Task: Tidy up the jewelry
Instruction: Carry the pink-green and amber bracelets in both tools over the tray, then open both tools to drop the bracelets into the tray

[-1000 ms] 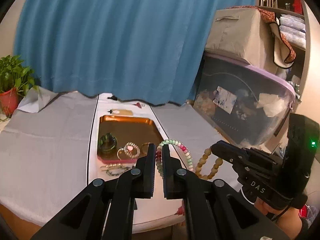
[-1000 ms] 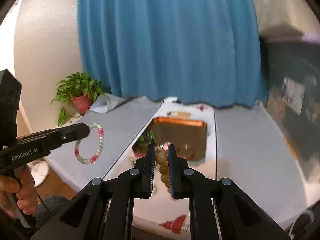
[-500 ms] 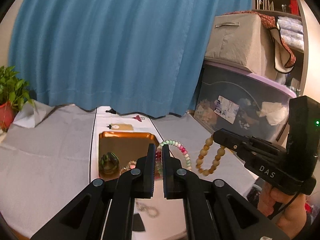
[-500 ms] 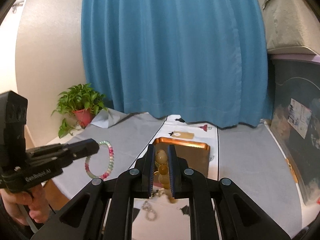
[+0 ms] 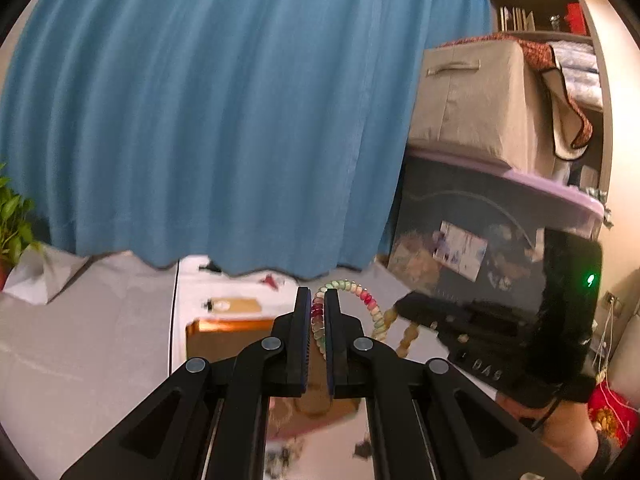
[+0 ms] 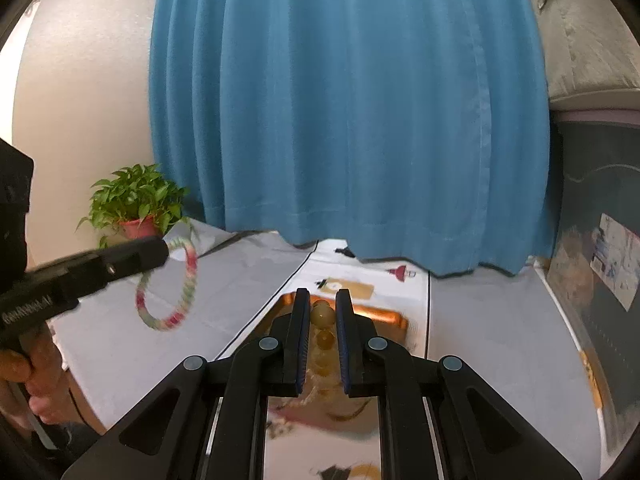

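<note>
**Both grippers hold a bracelet above the tray**

Our left gripper (image 5: 317,308) has its fingers pinched on a pastel bracelet of flat green, pink and white beads (image 5: 362,297); the loop arcs up past the fingertips and hangs to their right. In the right wrist view that same loop (image 6: 182,288) dangles free off the left gripper's tip, clear of the grey tablecloth (image 6: 492,328). Our right gripper (image 6: 322,312) has its fingers clamped on a bracelet of round amber beads (image 6: 323,315), the strand dropping between and below the fingers. Beneath and beyond both pairs of fingertips lies the rectangular copper-coloured tray (image 5: 224,336). A blue curtain (image 6: 344,100) hangs beyond.
</note>
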Available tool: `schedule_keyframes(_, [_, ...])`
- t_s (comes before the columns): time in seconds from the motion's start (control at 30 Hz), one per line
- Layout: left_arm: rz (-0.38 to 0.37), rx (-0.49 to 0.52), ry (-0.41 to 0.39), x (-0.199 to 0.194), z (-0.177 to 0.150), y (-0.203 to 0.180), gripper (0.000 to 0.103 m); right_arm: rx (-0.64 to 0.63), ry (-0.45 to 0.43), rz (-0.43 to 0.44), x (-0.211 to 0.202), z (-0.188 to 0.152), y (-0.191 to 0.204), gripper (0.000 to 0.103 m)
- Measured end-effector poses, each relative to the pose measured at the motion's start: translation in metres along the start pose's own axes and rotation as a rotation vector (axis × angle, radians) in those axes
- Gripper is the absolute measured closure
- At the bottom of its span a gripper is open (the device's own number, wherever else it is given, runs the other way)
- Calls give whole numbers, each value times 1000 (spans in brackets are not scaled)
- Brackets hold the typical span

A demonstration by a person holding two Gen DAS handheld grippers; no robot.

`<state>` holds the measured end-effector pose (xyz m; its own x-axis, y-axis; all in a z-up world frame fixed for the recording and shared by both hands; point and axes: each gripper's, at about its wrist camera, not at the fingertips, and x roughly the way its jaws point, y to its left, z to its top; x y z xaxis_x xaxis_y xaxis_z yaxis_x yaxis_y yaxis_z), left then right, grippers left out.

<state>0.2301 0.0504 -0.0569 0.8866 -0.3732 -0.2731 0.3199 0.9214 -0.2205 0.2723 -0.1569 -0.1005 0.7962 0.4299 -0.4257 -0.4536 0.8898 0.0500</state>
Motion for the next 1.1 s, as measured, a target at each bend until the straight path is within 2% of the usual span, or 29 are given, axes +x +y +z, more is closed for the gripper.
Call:
schedule_keyframes(0.1, [33, 28, -14, 18, 2, 4, 99, -5, -5, 7, 16, 2, -9, 90])
schedule_keyframes(0.2, [16, -4, 5, 42, -3, 16, 99, -24, 6, -1, 33, -1, -15, 90])
schedule_keyframes(0.27, [-21, -61, 57, 64, -9, 28, 99, -26, 16, -1, 44, -6, -18, 90])
schedule_keyframes(0.3, [-31, -125, 102, 80, -15, 38, 99, -15, 19, -5, 51, -11, -22, 90])
schedule_keyframes(0.37, [-45, -205, 127, 103, -29, 53, 99, 22, 19, 16, 68, -21, -30, 90])
schedule_keyframes(0.53, [25, -193, 199, 142, -62, 75, 99, 77, 89, 13, 113, -49, -46, 90])
schedule_keyframes(0.6, [29, -225, 213, 156, -76, 88, 99, 112, 132, 37, 131, -60, -55, 90])
schedule_keyframes(0.63, [56, -250, 245, 167, -86, 95, 99, 121, 152, 51, 139, -66, -58, 90])
schedule_keyframes(0.7, [58, -293, 297, 182, -101, 104, 99, 127, 182, 34, 153, -75, -64, 90])
schedule_keyframes(0.77, [86, -280, 330, 193, -112, 104, 99, 134, 211, 17, 166, -84, -70, 90])
schedule_keyframes(0.83, [126, -222, 382, 203, -122, 98, 99, 143, 227, 3, 173, -89, -74, 90])
schedule_keyframes(0.97, [156, -150, 431, 210, -131, 89, 99, 186, 286, -7, 189, -104, -85, 90])
schedule_keyframes(1.03, [162, -134, 437, 209, -131, 85, 99, 208, 297, 10, 190, -107, -88, 89])
schedule_keyframes(1.1, [159, -135, 439, 208, -131, 85, 97, 252, 298, 63, 187, -110, -91, 88])
